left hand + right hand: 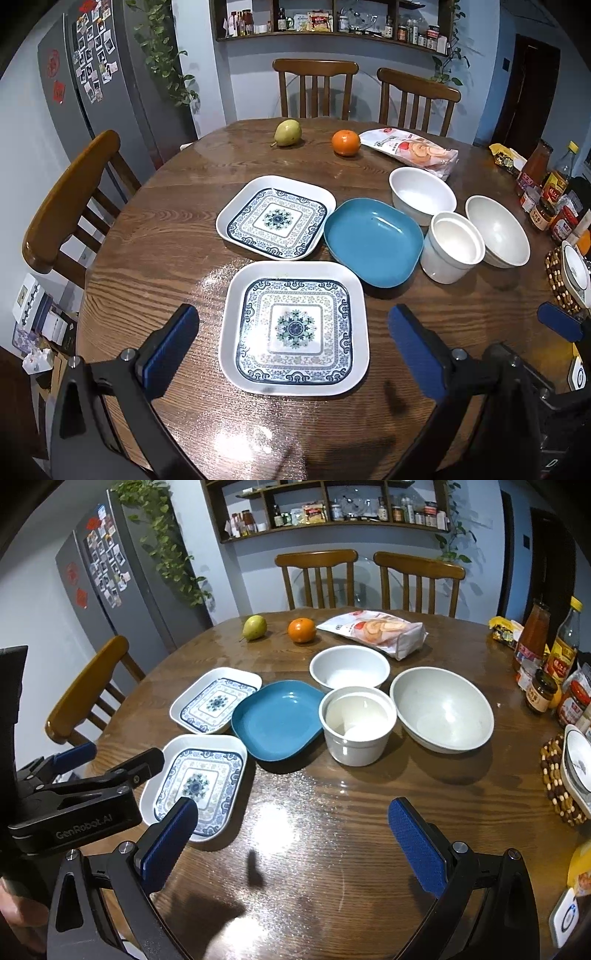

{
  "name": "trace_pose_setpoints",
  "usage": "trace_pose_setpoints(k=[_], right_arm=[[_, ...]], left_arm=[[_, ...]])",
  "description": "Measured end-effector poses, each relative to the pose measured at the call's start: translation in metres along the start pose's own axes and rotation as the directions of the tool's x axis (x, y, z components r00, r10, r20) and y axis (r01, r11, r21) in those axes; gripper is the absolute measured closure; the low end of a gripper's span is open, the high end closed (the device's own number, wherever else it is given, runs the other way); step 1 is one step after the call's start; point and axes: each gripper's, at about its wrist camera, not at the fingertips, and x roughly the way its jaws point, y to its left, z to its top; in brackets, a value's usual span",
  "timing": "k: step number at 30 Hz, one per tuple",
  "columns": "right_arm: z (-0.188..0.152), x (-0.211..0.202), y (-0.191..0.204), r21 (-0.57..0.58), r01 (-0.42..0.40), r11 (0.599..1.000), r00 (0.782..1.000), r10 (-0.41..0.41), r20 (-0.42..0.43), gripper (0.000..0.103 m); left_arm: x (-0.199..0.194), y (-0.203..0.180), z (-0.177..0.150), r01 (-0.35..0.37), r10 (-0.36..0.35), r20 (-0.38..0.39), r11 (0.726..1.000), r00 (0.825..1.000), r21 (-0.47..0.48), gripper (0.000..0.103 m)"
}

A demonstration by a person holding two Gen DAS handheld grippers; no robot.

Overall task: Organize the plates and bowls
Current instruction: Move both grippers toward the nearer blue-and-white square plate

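Note:
Two square white plates with blue patterns lie on the round wooden table [155,258]: the near plate [294,328] [195,784] and the far plate [276,217] [215,700]. A blue dish [373,242] [279,720] lies to their right. Beyond it stand a white bowl [423,194] [349,666], a white straight-sided cup [452,246] [357,725] and a wide white bowl [496,231] [441,709]. My left gripper [293,349] hangs open over the near plate, holding nothing. My right gripper [293,836] is open above bare table, in front of the cup.
A pear [287,133], an orange [345,143] and a snack bag [410,149] lie at the far side. Sauce bottles and jars [543,657] crowd the right edge, with a small bowl on a beaded mat [557,775]. Wooden chairs [316,86] surround the table.

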Motion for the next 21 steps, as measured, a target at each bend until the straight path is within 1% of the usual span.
trace_pose_setpoints(k=[10, 14, 21], right_arm=[[0.001, 0.01, 0.007, 0.001, -0.002, 1.0, 1.0, 0.002, -0.019, 0.0], [0.001, 0.016, 0.011, -0.005, -0.001, 1.0, 1.0, 0.001, -0.031, 0.0], [0.001, 0.027, 0.022, -0.01, -0.002, 1.0, 0.998, 0.002, -0.055, 0.0]], left_arm=[[0.008, 0.007, 0.001, 0.003, -0.003, -0.02, 1.0, 1.0, -0.001, 0.001], [0.013, 0.013, 0.001, 0.022, -0.022, -0.032, 1.0, 0.999, -0.007, 0.001], [0.022, 0.023, 0.0, 0.011, -0.012, -0.051, 1.0, 0.999, -0.015, 0.001]])
